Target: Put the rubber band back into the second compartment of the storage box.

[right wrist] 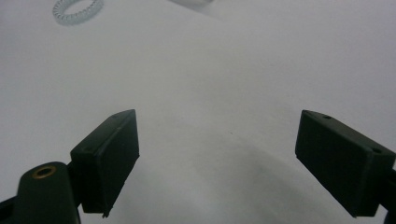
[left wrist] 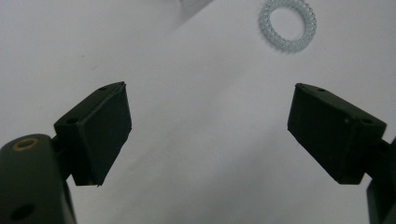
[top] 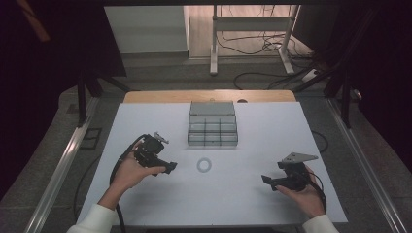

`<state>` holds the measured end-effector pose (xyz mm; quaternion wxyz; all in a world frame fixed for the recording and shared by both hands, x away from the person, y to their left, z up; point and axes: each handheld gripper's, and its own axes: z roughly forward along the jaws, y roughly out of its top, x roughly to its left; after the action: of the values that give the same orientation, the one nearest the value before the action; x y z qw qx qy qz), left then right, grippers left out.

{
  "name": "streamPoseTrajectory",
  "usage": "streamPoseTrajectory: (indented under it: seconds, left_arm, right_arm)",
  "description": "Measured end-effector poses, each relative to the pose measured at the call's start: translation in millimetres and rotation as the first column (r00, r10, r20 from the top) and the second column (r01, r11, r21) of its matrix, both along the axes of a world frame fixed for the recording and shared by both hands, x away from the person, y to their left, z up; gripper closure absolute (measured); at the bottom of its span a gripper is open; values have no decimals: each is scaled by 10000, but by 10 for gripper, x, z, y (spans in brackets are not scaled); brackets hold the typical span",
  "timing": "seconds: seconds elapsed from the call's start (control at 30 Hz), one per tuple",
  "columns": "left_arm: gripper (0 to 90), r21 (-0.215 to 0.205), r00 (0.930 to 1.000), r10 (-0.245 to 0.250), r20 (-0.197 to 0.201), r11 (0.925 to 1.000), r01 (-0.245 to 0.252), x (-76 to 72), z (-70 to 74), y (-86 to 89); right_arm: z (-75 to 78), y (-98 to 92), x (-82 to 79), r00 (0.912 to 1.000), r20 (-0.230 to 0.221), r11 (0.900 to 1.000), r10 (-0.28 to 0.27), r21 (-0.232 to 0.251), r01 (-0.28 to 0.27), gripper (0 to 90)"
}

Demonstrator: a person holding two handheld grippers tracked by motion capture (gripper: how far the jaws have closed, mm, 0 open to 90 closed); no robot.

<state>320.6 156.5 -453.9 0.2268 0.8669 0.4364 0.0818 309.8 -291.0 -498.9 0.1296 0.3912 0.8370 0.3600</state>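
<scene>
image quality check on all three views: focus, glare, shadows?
High view: white table evenly lit, surroundings nearly black, no glare. Left gripper view: coil ring fairly sharp, the near tongs soft. Right gripper view: ring blurrier at the edge, faint shadow on the table between the tongs.

A white rectangular table (top: 252,204) is seen from above. A grey stepped organiser of small clear drawers (top: 212,124) is set at its far middle. A pale coiled ring (top: 204,165) is laid just in front of it. The black left gripper (top: 167,167) and the black right gripper (top: 268,180) are held above the table, either side of the ring.
</scene>
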Motion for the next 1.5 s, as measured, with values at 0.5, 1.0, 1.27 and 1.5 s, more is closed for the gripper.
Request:
streamPoseTrajectory:
  seconds: [0.5, 1.0, 1.27, 1.5]
  left_arm:
    - [133, 351, 9992, -323, -253, 9988, 332, 258, -86, -291]
    - [130, 494, 9956, -788, -501, 9955, 812, 475, -163, -665]
    - [136, 602, 9946, -815, -646, 9945, 854, 564, -203, -783]
    - [140, 702, 9918, -915, -895, 9927, 979, 607, -328, -841]
  right_arm:
    - [-7, 5, 3, 10000, 4, 10000, 8, -25, -8, 141]
    - [-12, 5, 8, 10000, -15, 10000, 30, -41, -30, 141]
    - [-14, 2, 11, 10000, -22, 10000, 37, -65, -37, 141]
    - [-15, 2, 10, 10000, -27, 9999, 40, -125, -41, 141]
